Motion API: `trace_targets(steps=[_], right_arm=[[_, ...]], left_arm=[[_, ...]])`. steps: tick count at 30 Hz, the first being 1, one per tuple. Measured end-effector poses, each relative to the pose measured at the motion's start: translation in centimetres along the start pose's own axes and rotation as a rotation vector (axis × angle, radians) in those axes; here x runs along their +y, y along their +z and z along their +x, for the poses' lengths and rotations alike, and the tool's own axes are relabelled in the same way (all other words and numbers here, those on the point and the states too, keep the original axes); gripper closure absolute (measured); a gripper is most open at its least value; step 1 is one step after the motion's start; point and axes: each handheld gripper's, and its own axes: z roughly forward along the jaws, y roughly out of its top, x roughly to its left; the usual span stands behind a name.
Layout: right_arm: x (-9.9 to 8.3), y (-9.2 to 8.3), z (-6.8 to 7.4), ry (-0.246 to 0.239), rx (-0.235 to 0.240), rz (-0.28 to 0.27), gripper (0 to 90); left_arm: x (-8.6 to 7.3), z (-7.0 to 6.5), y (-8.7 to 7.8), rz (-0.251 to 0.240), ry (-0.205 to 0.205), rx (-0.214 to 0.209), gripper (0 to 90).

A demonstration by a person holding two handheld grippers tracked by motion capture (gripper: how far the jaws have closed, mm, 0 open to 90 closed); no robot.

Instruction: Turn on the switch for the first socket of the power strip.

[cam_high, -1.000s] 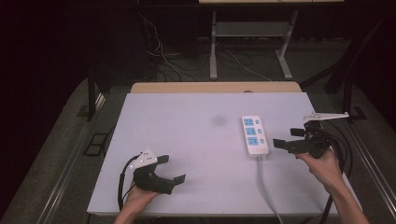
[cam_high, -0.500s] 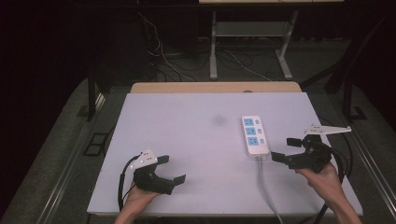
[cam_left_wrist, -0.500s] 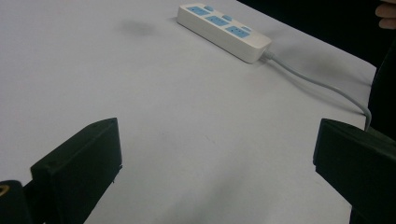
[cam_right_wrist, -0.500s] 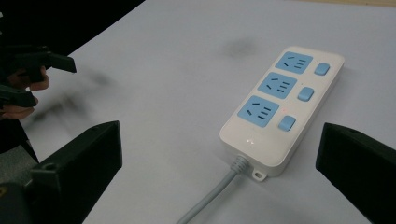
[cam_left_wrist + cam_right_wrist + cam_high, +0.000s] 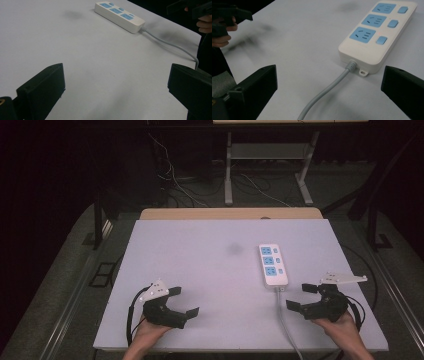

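Right now the white power strip (image 5: 273, 265) lies flat on the bench (image 5: 200, 270), at about 2 o'clock from the bench's middle, its long side running from 12 to 6 o'clock. It carries three blue sockets, each with a small blue switch beside it. Its grey cable (image 5: 285, 320) leaves the near end and runs toward 6 o'clock, off the near edge of the bench.

At roughly 4 o'clock from the middle, the right gripper (image 5: 303, 296) is held in the person's right hand (image 5: 342, 325), jaws spread wide with nothing between them. It sits just to the 3 o'clock side of the cable and near the strip's cable end, not touching either. In the right gripper view the strip's near end (image 5: 372, 37) and the cable (image 5: 329, 87) lie between the two black jaws.

Over at 7 o'clock, the left gripper (image 5: 186, 301) rests in the person's left hand (image 5: 147, 332) near the bench's front edge, jaws likewise wide apart and empty, well apart from the strip. In the left gripper view the strip (image 5: 119, 13) shows far off toward 12 o'clock, across bare bench surface.
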Motion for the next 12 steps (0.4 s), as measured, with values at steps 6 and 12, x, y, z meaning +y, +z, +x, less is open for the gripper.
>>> trace_targets(steps=[6,12], right_arm=[[-1.3,0.7,0.2,-0.005,0.000,0.013,0.0],[-1.9,1.4,0.4,-0.034,-0.004,0.037,0.0]], left_arm=[[0.0,0.0,0.0,0.002,0.000,0.000,0.0],[0.0,0.1,0.1,0.009,0.004,-0.001,0.0]])
